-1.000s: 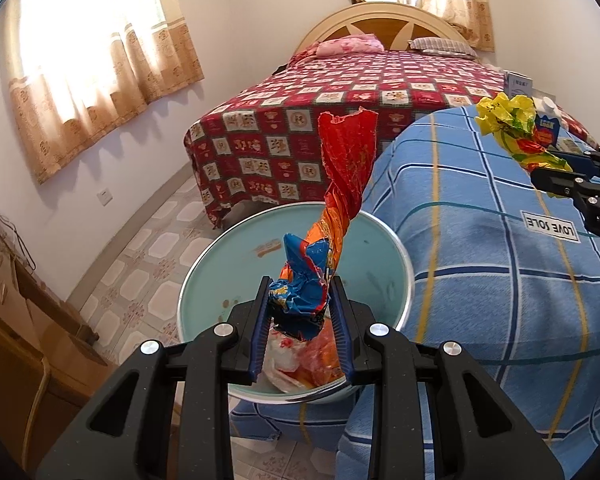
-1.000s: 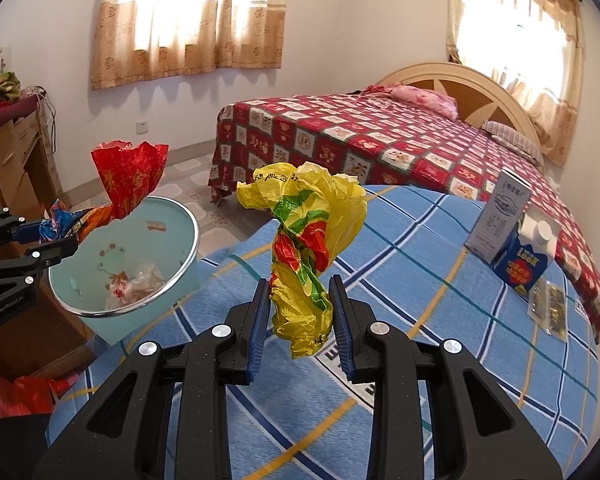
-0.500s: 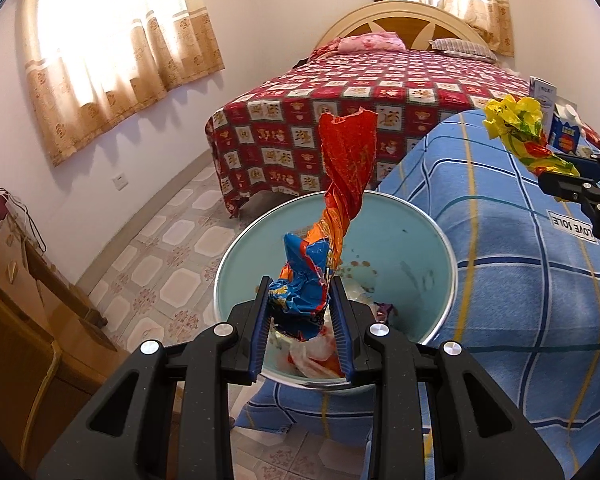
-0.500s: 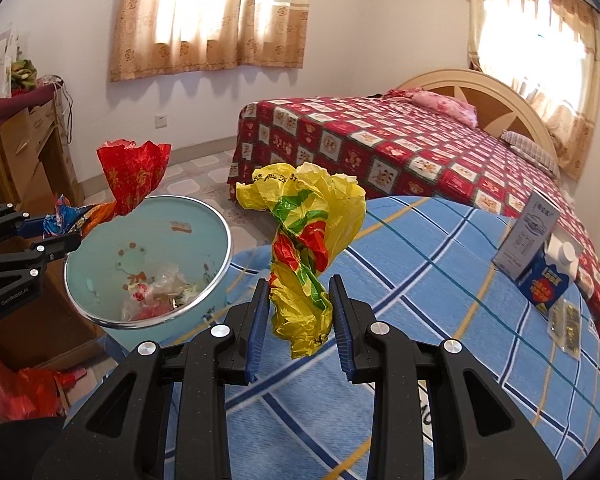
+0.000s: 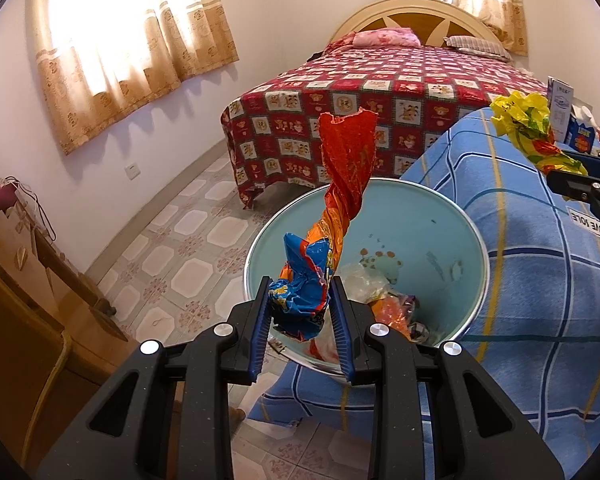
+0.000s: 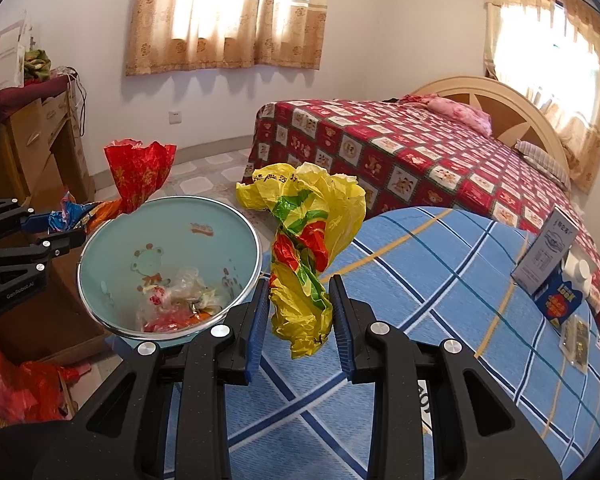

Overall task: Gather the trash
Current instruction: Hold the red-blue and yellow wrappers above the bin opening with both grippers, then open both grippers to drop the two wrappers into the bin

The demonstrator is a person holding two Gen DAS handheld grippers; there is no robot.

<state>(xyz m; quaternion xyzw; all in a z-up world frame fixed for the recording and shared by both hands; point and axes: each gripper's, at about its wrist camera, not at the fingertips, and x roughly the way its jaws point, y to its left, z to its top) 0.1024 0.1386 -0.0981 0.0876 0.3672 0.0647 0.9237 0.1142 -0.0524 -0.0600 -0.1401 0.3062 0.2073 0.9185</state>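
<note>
While over bin (image 5: 476, 240): left gripper (image 5: 302, 312) pinching crumpled red wrapper (image 5: 348, 160), right gripper (image 6: 300, 312) pinching yellow bag (image 6: 308, 216). Probably light, soft, slippery; best gripped at bunched middle.

Bag (image 6: 312, 248) yellow – bin (image 6: 100, 312) pale blue (wrapper (image 5: 348, 168) red).

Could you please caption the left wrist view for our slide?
Left gripper holds a red-and-blue wrapper above the bin.
</note>
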